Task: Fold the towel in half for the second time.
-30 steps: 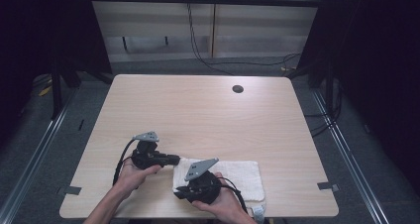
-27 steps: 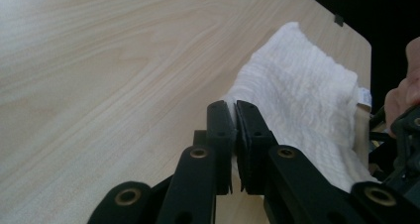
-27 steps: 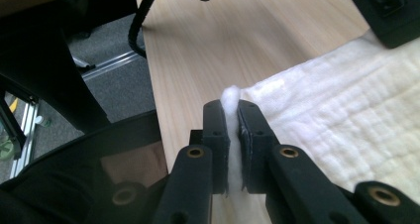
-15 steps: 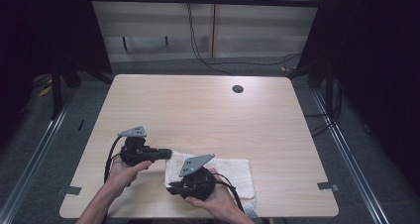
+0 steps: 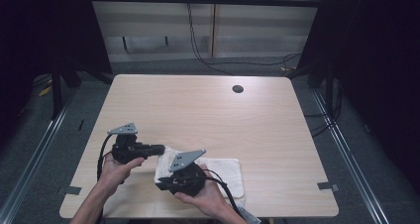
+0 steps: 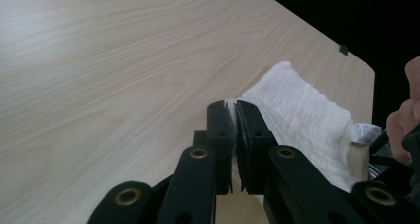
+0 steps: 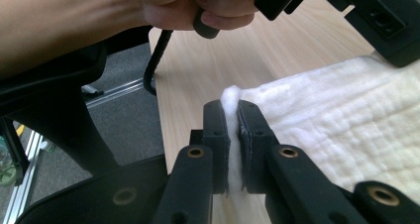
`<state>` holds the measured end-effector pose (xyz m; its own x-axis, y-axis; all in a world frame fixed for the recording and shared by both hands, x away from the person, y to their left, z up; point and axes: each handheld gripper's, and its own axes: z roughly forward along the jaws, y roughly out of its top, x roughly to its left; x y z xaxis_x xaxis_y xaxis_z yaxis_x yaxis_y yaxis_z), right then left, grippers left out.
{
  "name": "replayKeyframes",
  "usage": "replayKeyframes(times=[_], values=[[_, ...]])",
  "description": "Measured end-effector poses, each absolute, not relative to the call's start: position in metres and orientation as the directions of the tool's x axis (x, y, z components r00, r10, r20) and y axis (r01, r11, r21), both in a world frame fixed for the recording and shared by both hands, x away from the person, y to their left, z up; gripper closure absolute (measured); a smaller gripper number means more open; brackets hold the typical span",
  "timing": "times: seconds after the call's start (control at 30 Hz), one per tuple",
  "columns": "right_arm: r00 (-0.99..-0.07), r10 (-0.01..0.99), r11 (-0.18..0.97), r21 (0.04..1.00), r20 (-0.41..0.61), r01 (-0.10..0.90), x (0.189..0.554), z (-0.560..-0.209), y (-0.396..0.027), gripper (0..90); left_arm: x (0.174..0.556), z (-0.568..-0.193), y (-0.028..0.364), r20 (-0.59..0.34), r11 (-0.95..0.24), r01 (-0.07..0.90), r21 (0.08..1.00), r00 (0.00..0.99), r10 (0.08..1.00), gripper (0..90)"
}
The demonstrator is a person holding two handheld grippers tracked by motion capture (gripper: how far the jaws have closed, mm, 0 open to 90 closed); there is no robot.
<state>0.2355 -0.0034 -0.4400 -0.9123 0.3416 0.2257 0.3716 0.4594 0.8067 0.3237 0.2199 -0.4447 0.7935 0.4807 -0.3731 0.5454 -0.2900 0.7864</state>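
A white towel (image 5: 220, 170) lies on the near part of the wooden table (image 5: 208, 115), its left edge lifted. My left gripper (image 5: 159, 148) points right and is shut on the towel's far left corner. In the left gripper view its jaws (image 6: 233, 106) pinch that corner, and the towel (image 6: 302, 112) stretches away to the right. My right gripper (image 5: 161, 184) points left and is shut on the towel's near left corner. The right gripper view shows the cloth bunched between the jaws of that gripper (image 7: 230, 105), with the towel (image 7: 346, 115) spread to the right.
A dark round hole (image 5: 237, 89) sits in the table near its far edge. Grey tape marks (image 5: 327, 186) lie at the near corners. A small label (image 6: 364, 133) hangs off the towel's end. Dark floor and metal rails flank the table.
Both grippers have moved left and risen a little, each still shut on a corner. The towel has been dragged left with them, its left edge coming off the table.
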Motion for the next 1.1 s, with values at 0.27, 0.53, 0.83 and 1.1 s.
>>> replayKeyframes(times=[0.27, 0.53, 0.83, 1.1], values=[[-0.912, 0.345, 0.440, 0.819, 0.223, 0.367, 0.239, -0.433, 0.000, 84.0, 0.326, -0.441, 0.227, -0.352, -0.291, 0.534, 0.794, 0.794, 0.496, 85.8], [-0.924, 0.317, 0.427, 0.838, 0.214, 0.340, 0.241, -0.422, 0.015, 84.0, 0.320, -0.433, 0.251, -0.329, -0.283, 0.530, 0.799, 0.780, 0.532, 85.8], [-0.938, 0.284, 0.390, 0.871, 0.196, 0.300, 0.239, -0.409, 0.031, 84.1, 0.310, -0.420, 0.274, -0.289, -0.280, 0.511, 0.813, 0.771, 0.568, 85.9], [-0.928, 0.308, 0.403, 0.855, 0.208, 0.325, 0.237, -0.427, 0.025, 84.2, 0.317, -0.429, 0.254, -0.297, -0.305, 0.520, 0.798, 0.779, 0.552, 86.2]])
